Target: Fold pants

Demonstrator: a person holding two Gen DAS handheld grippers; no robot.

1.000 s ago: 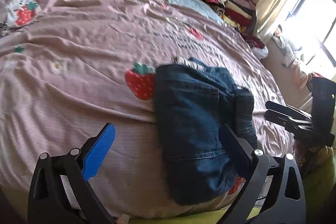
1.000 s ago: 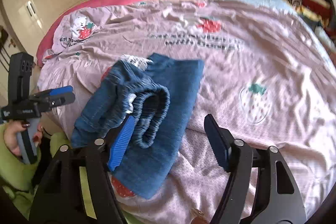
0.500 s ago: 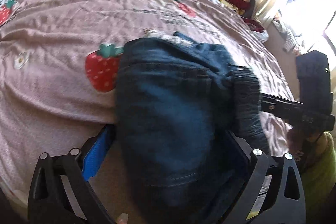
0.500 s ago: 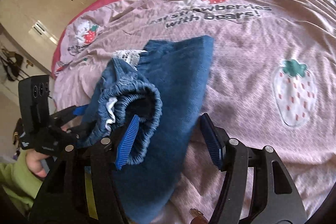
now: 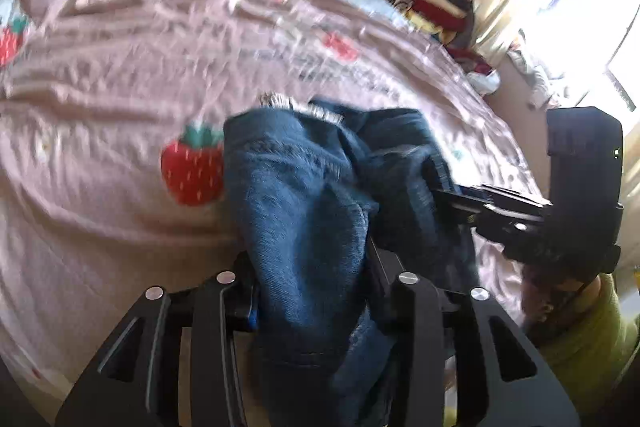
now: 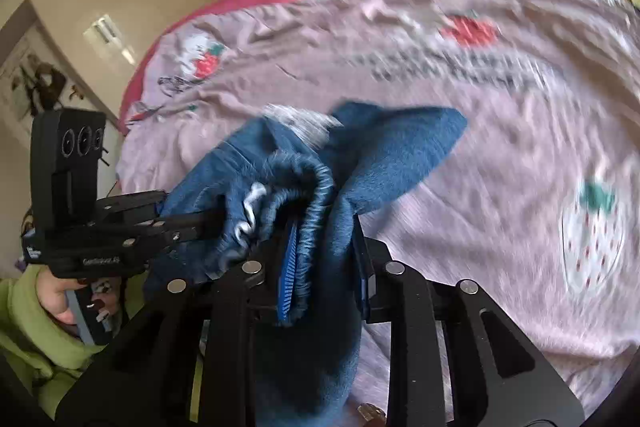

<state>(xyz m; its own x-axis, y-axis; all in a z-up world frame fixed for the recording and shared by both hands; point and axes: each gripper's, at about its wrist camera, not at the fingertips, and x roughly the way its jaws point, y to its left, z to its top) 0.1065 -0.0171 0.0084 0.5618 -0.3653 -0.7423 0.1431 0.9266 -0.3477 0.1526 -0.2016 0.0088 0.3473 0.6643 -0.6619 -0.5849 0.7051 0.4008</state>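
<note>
Blue denim pants [image 5: 304, 211] bunched on pink strawberry bedspread [image 5: 120, 99], left gripper [image 5: 312, 279] clamped on one fold between its jaws, right gripper [image 6: 324, 251] clamped on elastic waistband [image 6: 316, 195].

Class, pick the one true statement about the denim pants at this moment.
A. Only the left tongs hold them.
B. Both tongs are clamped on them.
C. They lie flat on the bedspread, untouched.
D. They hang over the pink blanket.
B: the left tongs and the right tongs are each shut on the bunched denim pants, above the strawberry bedspread.
</note>
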